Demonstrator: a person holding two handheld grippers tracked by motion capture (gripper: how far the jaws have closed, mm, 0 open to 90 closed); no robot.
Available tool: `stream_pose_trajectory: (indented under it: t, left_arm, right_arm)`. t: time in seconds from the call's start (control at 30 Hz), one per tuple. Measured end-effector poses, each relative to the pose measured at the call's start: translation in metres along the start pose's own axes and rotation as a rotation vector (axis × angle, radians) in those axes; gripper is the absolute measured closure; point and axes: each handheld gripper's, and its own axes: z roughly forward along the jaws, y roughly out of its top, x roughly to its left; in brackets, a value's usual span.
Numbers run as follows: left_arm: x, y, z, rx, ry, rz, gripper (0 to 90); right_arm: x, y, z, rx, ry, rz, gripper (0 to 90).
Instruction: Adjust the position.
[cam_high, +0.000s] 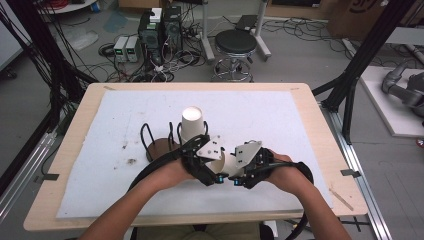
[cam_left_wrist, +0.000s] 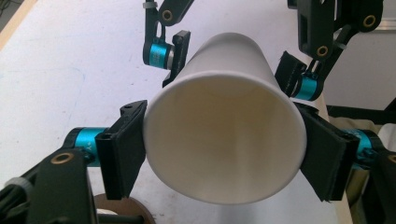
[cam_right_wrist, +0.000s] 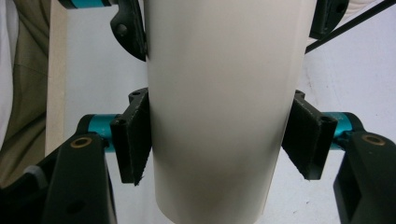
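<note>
From the high view, I hold one white paper cup (cam_high: 226, 161) on its side between my two tools, low over the white mat (cam_high: 300, 125) on the tabletop (cam_high: 75, 150), near its front edge. My left hand-held gripper (cam_high: 207, 165) and right hand-held gripper (cam_high: 240, 167) meet around it; a second cup (cam_high: 192, 125) stands upside down behind, beside a wire rack (cam_high: 157, 142). To do this handover well, I judge I should squeeze only lightly so the thin wall doesn't buckle, and let the left go only once the right grip feels firm.

In the left gripper view, my left tool is clamped on the cup (cam_left_wrist: 224, 135) near its open rim, pads touching both sides; the mouth faces the camera.

In the right gripper view, my right tool's pads (cam_right_wrist: 135, 140) press the cup's wall (cam_right_wrist: 219, 102) from both sides, nearer its bottom.
</note>
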Motion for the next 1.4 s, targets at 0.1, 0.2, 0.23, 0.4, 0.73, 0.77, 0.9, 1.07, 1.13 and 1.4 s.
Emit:
stream_pose_trajectory:
  t: [0.1, 0.2, 0.23, 0.4, 0.73, 0.77, 0.9, 1.07, 1.13, 1.4]
  left_arm:
    - [0.001, -0.004, -0.002, -0.042, 0.011, -0.034, 20.6]
    - [0.003, -0.010, -0.007, -0.094, 0.020, -0.064, 18.7]
    - [0.003, -0.012, -0.010, -0.117, 0.023, -0.076, 18.7]
    - [0.003, -0.027, -0.025, -0.264, 0.044, -0.131, 17.6]
    - [0.003, -0.063, -0.056, -0.474, 0.125, -0.229, 17.6]
    - [0.004, -0.065, -0.058, -0.481, 0.134, -0.235, 17.6]
    - [0.005, -0.078, -0.067, -0.508, 0.182, -0.268, 17.6]
    - [0.006, -0.094, -0.079, -0.538, 0.251, -0.302, 17.6]
    - [0.005, -0.100, -0.084, -0.551, 0.285, -0.311, 17.6]
    - [0.004, -0.127, -0.104, -0.594, 0.423, -0.360, 17.6]
  right_arm:
    - [0.000, 0.000, 0.000, -0.015, -0.009, 0.009, 33.0]
    - [-0.001, -0.003, -0.002, -0.041, -0.017, 0.022, 33.0]
    - [-0.001, -0.005, -0.003, -0.051, -0.023, 0.030, 33.0]
    - [-0.001, -0.018, -0.006, -0.136, -0.020, 0.103, 32.8]
    - [-0.001, -0.043, -0.012, -0.306, -0.068, 0.230, 32.7]
    - [-0.001, -0.047, -0.013, -0.330, -0.071, 0.247, 32.7]
    - [0.000, -0.056, -0.012, -0.372, -0.091, 0.281, 32.8]
    - [0.000, -0.066, -0.013, -0.407, -0.114, 0.325, 32.8]
    - [0.000, -0.070, -0.013, -0.422, -0.126, 0.343, 32.8]
    - [0.001, -0.087, -0.017, -0.497, -0.210, 0.390, 32.2]
